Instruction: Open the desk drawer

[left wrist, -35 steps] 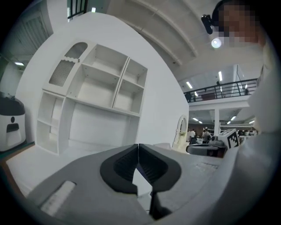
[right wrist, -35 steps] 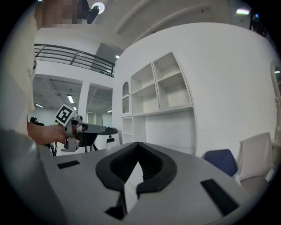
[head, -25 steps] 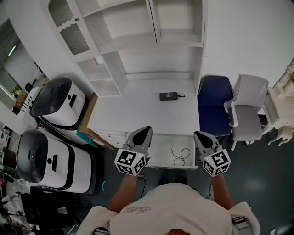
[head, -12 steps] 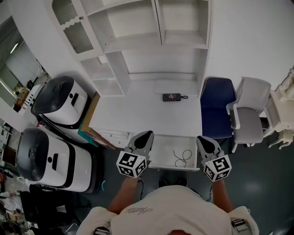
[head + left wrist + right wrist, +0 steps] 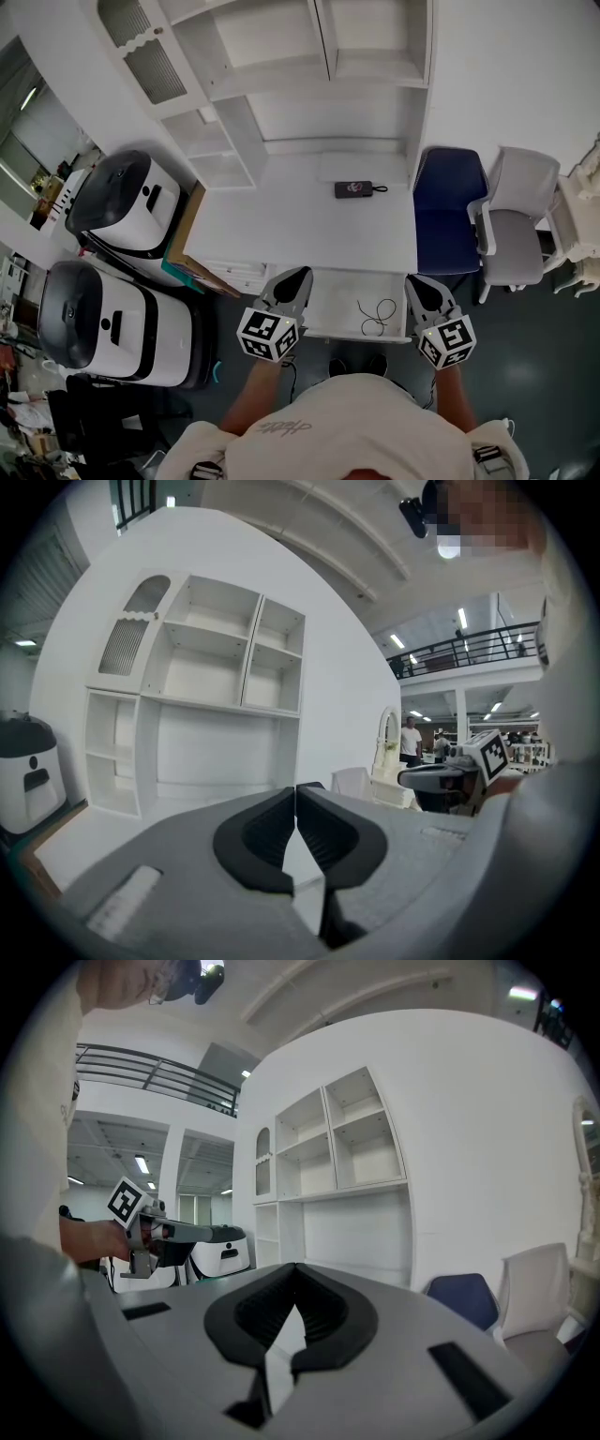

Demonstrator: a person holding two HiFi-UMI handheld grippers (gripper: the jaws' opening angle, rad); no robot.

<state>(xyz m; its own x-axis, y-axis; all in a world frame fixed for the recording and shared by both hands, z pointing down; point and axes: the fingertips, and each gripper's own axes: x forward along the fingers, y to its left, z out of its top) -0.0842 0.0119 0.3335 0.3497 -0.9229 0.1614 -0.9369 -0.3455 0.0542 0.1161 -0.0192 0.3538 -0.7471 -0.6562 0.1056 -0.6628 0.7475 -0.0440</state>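
Note:
The white desk [image 5: 281, 225] has its shallow drawer [image 5: 339, 302] pulled out toward me, with a thin black cable [image 5: 377, 317] lying inside. My left gripper [image 5: 301, 274] hovers over the drawer's left end, jaws shut and empty. My right gripper [image 5: 414, 281] hangs at the drawer's right end, also shut with nothing in it. In the left gripper view the left gripper [image 5: 296, 789] has its pads closed together and points level at the shelf unit. The right gripper [image 5: 296, 1267] looks the same in the right gripper view.
A white shelf unit [image 5: 309, 84] rises behind the desk. A small black device [image 5: 354, 189] lies on the desktop. A blue chair [image 5: 450, 211] and a grey chair [image 5: 523, 225] stand right of the desk. Two white-and-black machines [image 5: 122, 202] and cardboard [image 5: 183, 246] crowd the left.
The left gripper has sunk slightly beside the drawer. The head view has shifted a little, and the right gripper and drawer have stayed put.

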